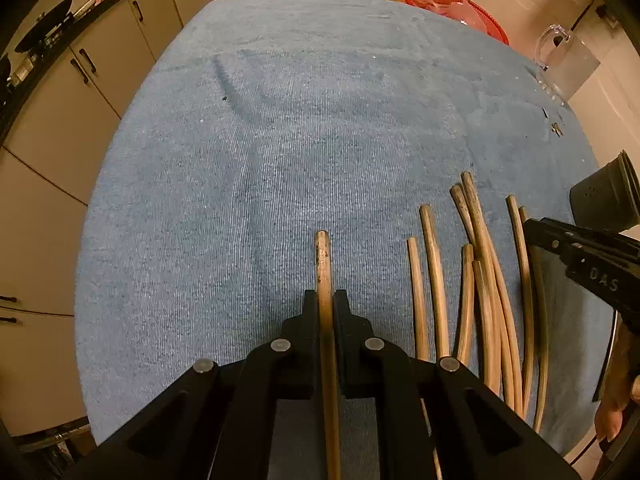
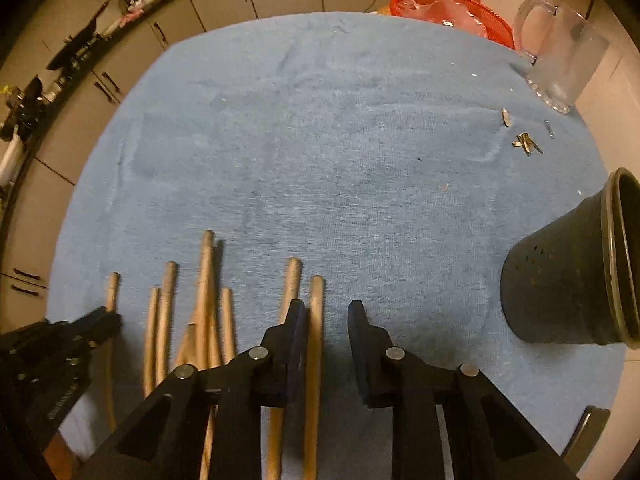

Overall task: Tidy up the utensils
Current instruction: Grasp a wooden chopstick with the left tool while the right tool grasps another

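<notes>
Left gripper (image 1: 325, 300) clamped on single wooden chopstick (image 1: 323, 256); stick runs straight ahead between pads, tip on blue towel (image 1: 280, 140) covering table. Loose chopsticks (image 1: 476, 280) lie just right of it. Right gripper (image 2: 326, 312) part-open, one chopstick (image 2: 315, 320) between fingers, touching left finger only, not pinched. Black perforated holder (image 2: 560, 280) lies tipped, well right of right gripper.

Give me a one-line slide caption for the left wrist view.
Left gripper clamps one wooden chopstick on the blue towel, beside a row of loose chopsticks.
</notes>
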Motion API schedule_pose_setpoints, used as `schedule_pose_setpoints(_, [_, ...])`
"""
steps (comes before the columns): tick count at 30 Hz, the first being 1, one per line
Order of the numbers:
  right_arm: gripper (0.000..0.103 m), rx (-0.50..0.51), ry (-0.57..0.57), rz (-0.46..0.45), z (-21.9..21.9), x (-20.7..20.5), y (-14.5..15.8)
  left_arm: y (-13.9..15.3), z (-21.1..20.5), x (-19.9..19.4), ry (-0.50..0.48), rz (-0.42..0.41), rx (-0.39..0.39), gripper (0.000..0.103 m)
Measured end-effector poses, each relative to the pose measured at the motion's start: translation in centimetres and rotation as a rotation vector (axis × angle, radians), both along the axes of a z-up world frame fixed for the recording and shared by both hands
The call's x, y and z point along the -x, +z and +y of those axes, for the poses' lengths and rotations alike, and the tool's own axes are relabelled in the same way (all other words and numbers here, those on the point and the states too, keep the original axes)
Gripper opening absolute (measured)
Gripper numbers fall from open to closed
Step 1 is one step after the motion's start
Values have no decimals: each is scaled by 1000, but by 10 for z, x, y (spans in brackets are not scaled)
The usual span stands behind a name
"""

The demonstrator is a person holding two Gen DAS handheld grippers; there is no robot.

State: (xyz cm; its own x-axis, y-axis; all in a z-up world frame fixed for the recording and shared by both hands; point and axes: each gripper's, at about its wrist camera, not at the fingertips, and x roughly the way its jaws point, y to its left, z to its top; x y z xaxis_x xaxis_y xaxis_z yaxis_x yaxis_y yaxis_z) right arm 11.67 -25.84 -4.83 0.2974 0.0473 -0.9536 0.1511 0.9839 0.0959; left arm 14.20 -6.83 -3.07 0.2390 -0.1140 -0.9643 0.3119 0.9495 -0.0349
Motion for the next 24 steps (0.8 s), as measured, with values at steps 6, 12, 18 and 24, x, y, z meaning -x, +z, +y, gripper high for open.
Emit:
schedule_pose_setpoints(6, [13,76,58,-31,18,-15,-8,-3,-12,-7,8,-36,-36,8])
schedule_pose_setpoints(12, [7,-33,28,-98,8,2,12,12,-1,7,18,-36,59,7])
schedule_pose_setpoints(18, [7,-109,46,-296,8,45,66,65,15,41,4,-154,139,7])
schedule_pose_setpoints(24, [7,-123,80,-474,8,87,110,114,18,74,-12,-271,188,7])
